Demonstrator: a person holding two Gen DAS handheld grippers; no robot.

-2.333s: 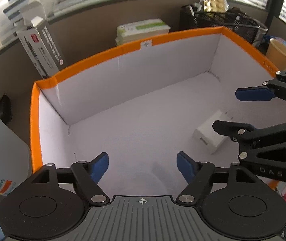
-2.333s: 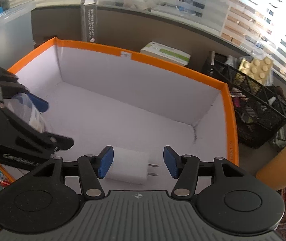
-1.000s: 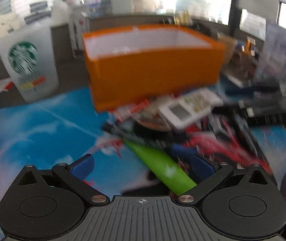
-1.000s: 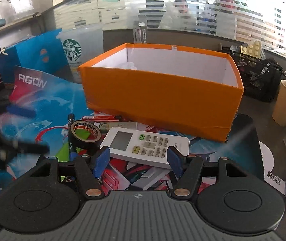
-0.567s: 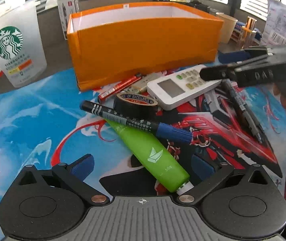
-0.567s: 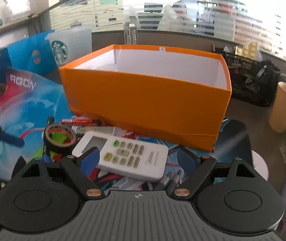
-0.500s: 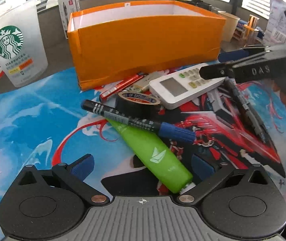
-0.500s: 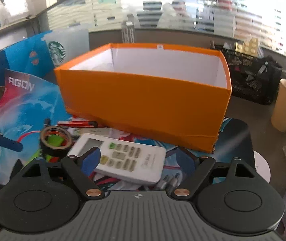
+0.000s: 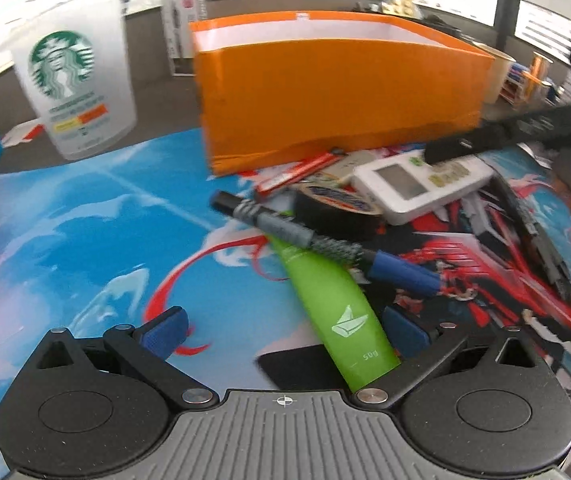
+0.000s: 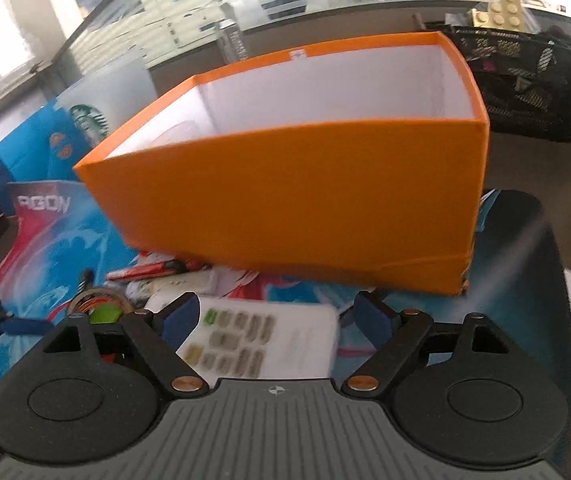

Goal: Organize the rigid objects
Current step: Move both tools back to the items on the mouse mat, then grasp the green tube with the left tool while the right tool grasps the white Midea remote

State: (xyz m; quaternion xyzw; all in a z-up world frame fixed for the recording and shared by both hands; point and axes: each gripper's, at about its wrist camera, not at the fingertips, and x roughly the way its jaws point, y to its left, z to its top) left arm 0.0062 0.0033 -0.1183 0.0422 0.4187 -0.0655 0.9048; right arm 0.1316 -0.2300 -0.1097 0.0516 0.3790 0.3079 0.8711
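Orange box [image 10: 285,208] stands behind the clutter, where the right gripper [image 10: 273,320], fingers spread, straddles the white remote [image 10: 261,340], and the left gripper [image 9: 285,330], also spread, frames the green tube [image 9: 337,312].

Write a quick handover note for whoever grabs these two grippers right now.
Left gripper: open, empty, low over the green plastic tube.
Right gripper: open, empty, over the white remote control.
Orange cardboard box stands behind the pile.
Left to box: tube, remote, blue-capped black marker, black tape roll, red pen.
Box contents are barely visible from here, so I can't say what is done.
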